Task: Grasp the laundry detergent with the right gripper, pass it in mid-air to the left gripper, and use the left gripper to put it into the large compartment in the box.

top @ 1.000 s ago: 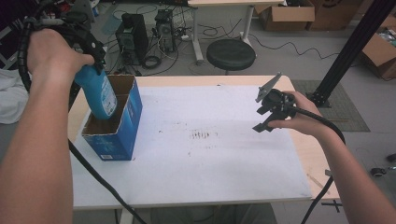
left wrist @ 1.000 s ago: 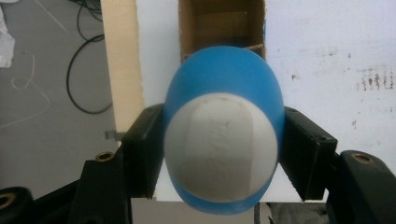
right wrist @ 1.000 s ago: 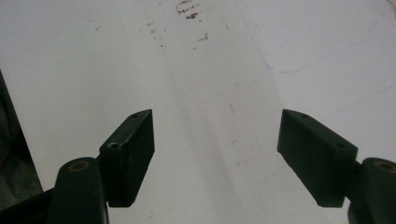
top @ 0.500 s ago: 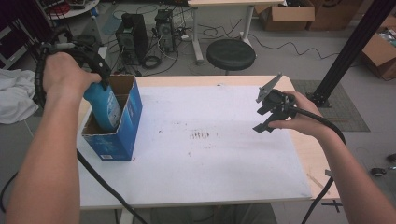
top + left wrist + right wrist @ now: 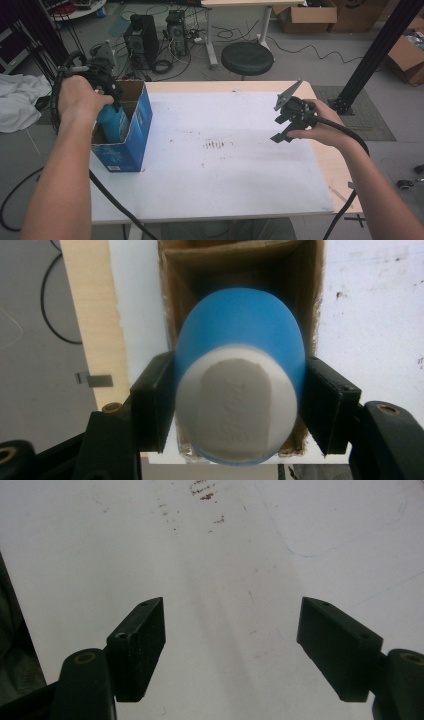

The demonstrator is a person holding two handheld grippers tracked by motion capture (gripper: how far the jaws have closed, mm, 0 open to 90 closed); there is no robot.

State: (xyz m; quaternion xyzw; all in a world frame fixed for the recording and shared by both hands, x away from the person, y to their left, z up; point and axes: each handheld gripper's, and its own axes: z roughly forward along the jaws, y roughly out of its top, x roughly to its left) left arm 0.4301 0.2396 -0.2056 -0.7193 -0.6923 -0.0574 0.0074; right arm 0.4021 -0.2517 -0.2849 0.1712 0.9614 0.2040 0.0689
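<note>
A blue bottle (image 5: 114, 122) with a white cap (image 5: 235, 407) hangs inside the open blue cardboard box (image 5: 132, 135) at the table's left. My left gripper (image 5: 235, 410) is shut on the bottle, one black jaw pressed to each side, and points straight down into the box. In the high view the left gripper (image 5: 102, 87) sits under the person's hand above the box. My right gripper (image 5: 282, 125) is held over the right side of the white table top (image 5: 220, 165). In the right gripper view it (image 5: 232, 645) stands open, with bare table between its jaws.
Brown stains (image 5: 216, 145) mark the table's middle. Behind the table stand a black stool (image 5: 247, 57) and computer cases (image 5: 142, 40) among cables. A black frame post (image 5: 375, 55) rises at the right, with cardboard boxes (image 5: 407, 55) beyond. White cloth (image 5: 17, 102) lies at the left.
My left gripper has lowered the blue bottle deeper into the box. The right gripper has stayed where it was, open.
</note>
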